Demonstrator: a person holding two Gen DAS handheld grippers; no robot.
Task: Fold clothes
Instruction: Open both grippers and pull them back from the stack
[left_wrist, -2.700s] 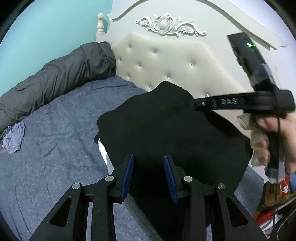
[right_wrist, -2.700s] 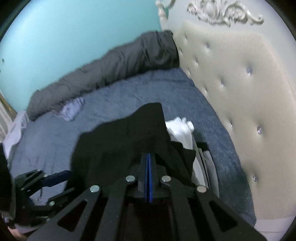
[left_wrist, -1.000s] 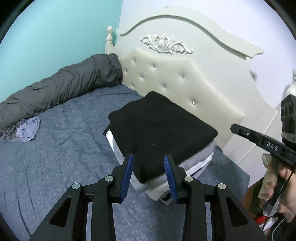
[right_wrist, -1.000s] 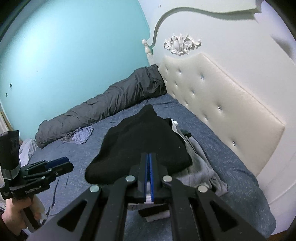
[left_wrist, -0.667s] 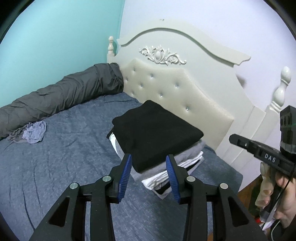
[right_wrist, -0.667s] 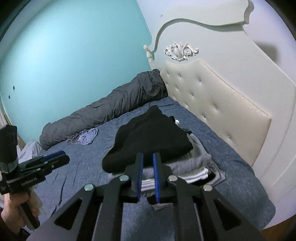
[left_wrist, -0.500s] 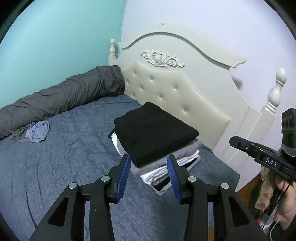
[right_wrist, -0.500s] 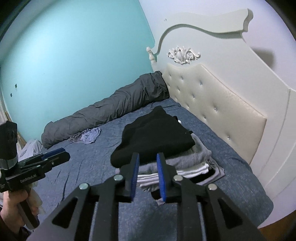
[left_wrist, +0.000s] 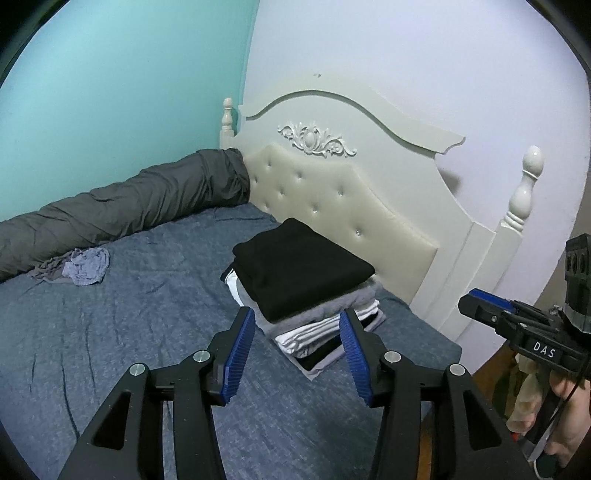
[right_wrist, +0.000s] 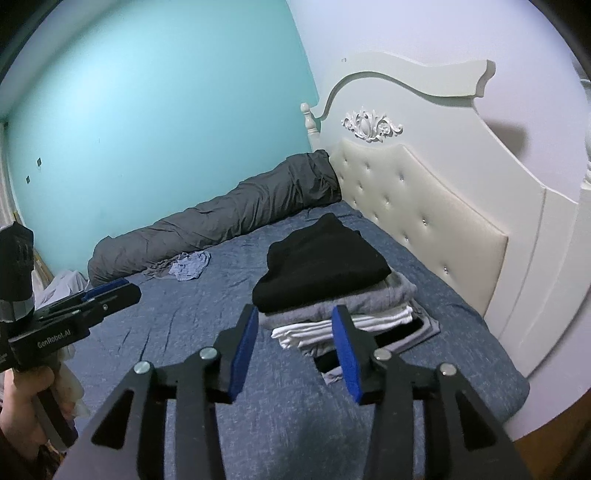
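A folded black garment (left_wrist: 301, 264) (right_wrist: 321, 260) tops a stack of folded clothes (left_wrist: 325, 328) (right_wrist: 343, 321) on the blue bed, close to the headboard. Under it lie grey, white and dark layers. My left gripper (left_wrist: 297, 349) is open and empty, held back from the stack above the bed. My right gripper (right_wrist: 295, 341) is open too, with nothing between its blue pads. Each gripper also shows in the other's view: the right gripper (left_wrist: 491, 308) at the right edge, the left gripper (right_wrist: 110, 291) at the left, each in a hand.
A crumpled blue-grey garment (left_wrist: 86, 266) (right_wrist: 190, 267) lies loose on the blue bedsheet (left_wrist: 129, 325) near a long rolled dark grey duvet (left_wrist: 122, 206) (right_wrist: 221, 218). A cream tufted headboard (left_wrist: 332, 192) (right_wrist: 424, 206) borders the bed. White cloth (right_wrist: 61, 284) shows at the far left edge.
Both grippers pulled back and up from the stack, leaving the black garment folded on top. The right gripper went from shut to open; the left jaws spread wider.
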